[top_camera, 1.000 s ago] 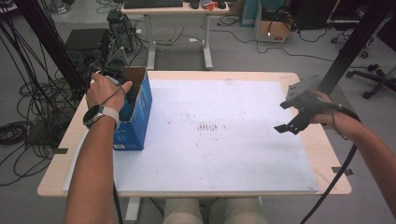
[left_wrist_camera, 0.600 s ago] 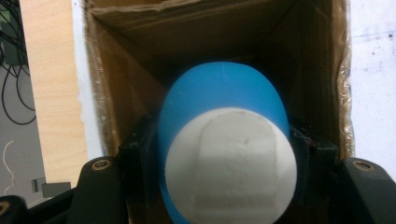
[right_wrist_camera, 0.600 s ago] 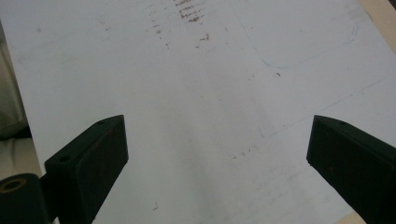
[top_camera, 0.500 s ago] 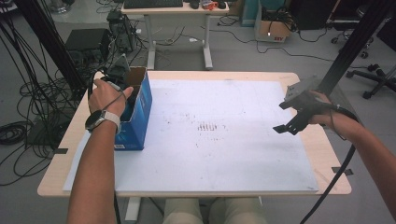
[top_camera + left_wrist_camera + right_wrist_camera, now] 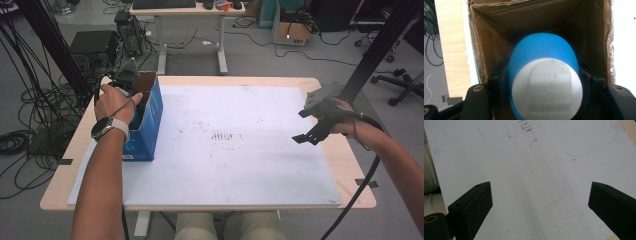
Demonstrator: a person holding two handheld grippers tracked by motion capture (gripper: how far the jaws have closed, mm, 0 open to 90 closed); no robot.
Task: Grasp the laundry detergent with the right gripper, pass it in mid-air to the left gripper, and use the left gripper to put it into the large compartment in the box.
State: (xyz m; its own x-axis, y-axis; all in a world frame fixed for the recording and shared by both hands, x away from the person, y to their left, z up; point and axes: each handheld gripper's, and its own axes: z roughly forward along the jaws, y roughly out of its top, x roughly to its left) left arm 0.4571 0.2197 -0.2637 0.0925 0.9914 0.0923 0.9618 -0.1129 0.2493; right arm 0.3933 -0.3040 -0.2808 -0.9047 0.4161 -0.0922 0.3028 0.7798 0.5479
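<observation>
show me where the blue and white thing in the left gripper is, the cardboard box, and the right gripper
blue and white object (image 5: 544, 50), left gripper view, on its blue rounded top.
cardboard box (image 5: 149, 120), high view, on its blue outer side.
right gripper (image 5: 540, 202), right gripper view, midway between its open jaws.

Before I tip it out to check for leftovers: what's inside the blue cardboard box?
A blue-and-white egg-shaped object, clamped by the left gripper inside the box. The object covers the box's bottom.
</observation>
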